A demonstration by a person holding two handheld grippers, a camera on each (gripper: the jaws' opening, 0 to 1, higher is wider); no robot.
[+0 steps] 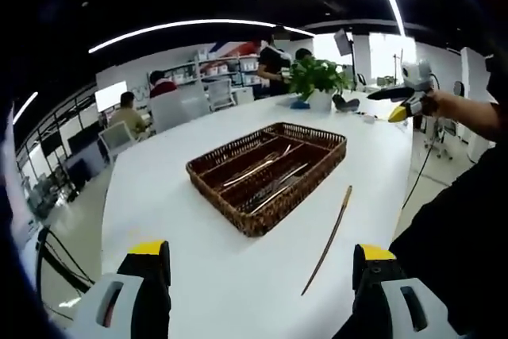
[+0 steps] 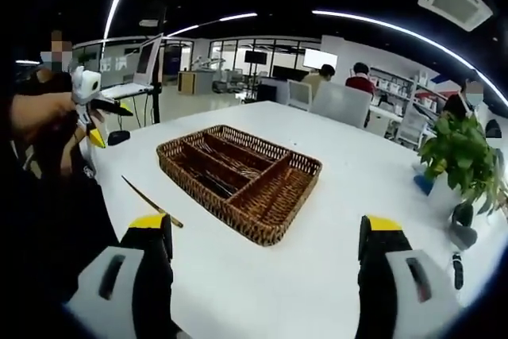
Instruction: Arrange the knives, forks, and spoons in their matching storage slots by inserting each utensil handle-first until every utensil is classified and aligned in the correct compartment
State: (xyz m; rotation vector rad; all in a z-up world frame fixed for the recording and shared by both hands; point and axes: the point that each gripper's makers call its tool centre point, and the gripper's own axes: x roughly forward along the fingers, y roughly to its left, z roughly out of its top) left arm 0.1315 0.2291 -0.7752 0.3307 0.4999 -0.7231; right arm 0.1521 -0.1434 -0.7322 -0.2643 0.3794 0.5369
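a brown wicker tray with several long compartments sits at the middle of a white table in an open-plan office. in the left gripper view, gold-toned and dark utensils lie lengthwise in its slots, too small to sort into knives, forks or spoons. one long, thin gold utensil lies loose on the table just beside the tray, at about five o'clock from it; in the right gripper view it lies at about nine o'clock from the tray.

the left gripper hangs above the near table edge, its yellow-tipped jaws spread wide with nothing between them. the right gripper is likewise spread wide and holds nothing.

a potted green plant stands beyond the tray at one o'clock. several people sit or stand at desks in the background.
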